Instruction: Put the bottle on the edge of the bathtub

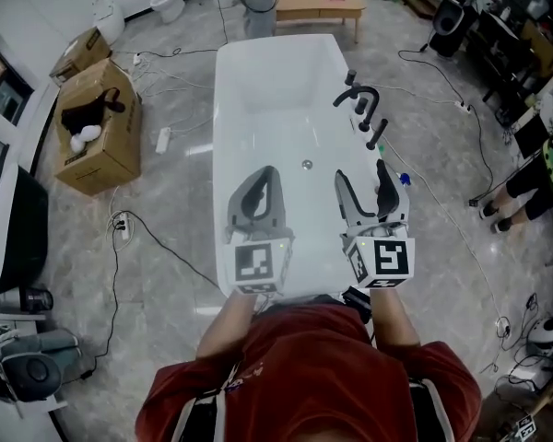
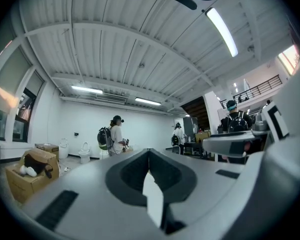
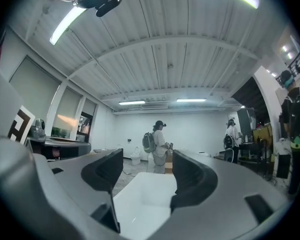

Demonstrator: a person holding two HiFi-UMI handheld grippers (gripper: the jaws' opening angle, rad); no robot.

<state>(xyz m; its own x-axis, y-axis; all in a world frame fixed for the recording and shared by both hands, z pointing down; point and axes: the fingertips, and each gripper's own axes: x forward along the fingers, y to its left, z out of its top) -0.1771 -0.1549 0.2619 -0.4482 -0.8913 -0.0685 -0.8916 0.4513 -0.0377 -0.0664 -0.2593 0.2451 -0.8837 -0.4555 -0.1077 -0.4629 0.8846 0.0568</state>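
White glossy freestanding bathtub (image 1: 223, 155) runs lengthwise ahead of the person, with a black curved faucet set (image 1: 361, 102) mounted on its right rim. Both hand-held grippers are level above the near end of the tub and point along it.

Left grey two-jaw gripper (image 1: 265, 175): the jaw tips are closed against each other with nothing between them. It appears to have no part in the handling, which would explain the closed, parked posture over the basin.

Right grey two-jaw gripper (image 1: 361, 175): the jaws stand wide apart and are empty. The right gripper view shows only the white tub interior through the gap.

Task item: a small object with a blue top (image 1: 404, 180), probably the bottle, shows on the right rim just beside the outer right jaw. It is mostly hidden, so its full shape cannot be confirmed. It lies outside the jaws, not between them. Judged from this, it rests unsupported on the flat rim.
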